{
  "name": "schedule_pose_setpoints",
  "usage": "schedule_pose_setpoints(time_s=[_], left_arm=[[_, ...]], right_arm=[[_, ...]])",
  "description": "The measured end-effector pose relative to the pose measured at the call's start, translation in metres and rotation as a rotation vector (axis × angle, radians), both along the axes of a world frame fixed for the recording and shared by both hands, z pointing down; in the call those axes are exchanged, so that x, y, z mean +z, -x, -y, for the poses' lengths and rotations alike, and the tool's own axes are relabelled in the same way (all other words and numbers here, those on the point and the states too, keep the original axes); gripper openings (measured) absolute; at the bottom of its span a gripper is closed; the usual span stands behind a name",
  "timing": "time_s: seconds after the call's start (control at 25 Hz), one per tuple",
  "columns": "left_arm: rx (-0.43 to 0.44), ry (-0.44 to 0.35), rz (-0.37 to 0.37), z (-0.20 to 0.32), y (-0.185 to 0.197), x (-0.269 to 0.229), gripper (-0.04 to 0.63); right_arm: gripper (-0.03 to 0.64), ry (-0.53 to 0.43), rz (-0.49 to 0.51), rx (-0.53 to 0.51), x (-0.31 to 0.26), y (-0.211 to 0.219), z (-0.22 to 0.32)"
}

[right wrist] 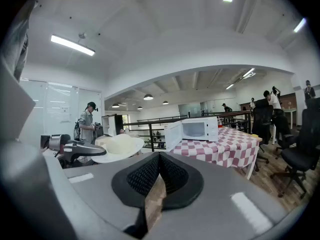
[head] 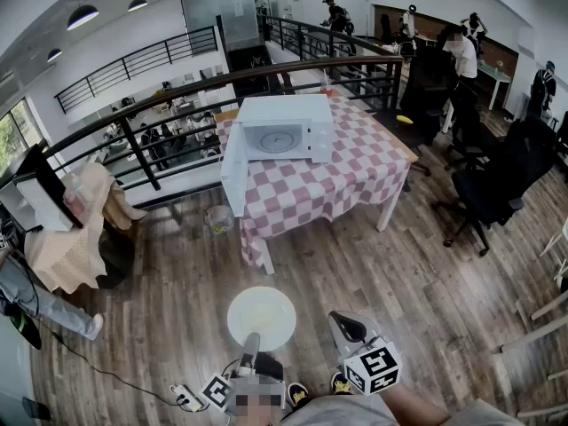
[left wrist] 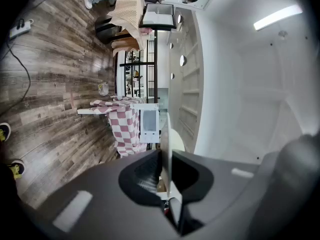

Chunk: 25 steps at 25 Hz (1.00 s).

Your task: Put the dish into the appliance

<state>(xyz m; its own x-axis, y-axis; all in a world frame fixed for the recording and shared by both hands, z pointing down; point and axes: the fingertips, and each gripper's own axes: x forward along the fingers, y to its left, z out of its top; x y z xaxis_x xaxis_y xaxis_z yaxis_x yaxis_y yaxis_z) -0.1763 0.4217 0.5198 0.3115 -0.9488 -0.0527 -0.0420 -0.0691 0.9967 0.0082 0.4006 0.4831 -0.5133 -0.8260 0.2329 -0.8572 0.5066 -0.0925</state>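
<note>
The left gripper [head: 252,337] is clamped on the rim of the round white plate [head: 261,316], held over the floor. Carry step: the plate is to be brought to the open-doored white microwave oven [head: 286,130], well ahead. The right gripper [head: 348,327] is closed, empty.

Bright, even indoor light is filling all three views. It is coming from long white ceiling strip lights [right wrist: 72,45] and black dome pendant lamps [head: 82,16], with daylight entering through the tall window [head: 9,136] at the head view's left. The brown wooden plank floor [head: 373,264] is carrying only soft, faint shadows. Fisheye distortion is bending the black metal railings [head: 133,71] and darkening the corners. In the left gripper view the white round plate [left wrist: 165,144] is blurring near the lens, and a strip light is glaring overhead.
</note>
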Motion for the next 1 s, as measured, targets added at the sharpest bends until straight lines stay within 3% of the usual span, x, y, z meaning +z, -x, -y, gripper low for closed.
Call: schedule_pose_setpoints(time_s=[0.52, 1.0], left_arm=[[0.026, -0.003, 0.001, 0.005, 0.012, -0.003, 0.028], [0.011, 0.003, 0.004, -0.007, 0.063, 0.003, 0.028]], right_arm=[[0.0, 0.002, 0.037, 0.043, 0.002, 0.015, -0.001], [0.0, -0.031, 0.044, 0.04, 0.003, 0.067, -0.015]])
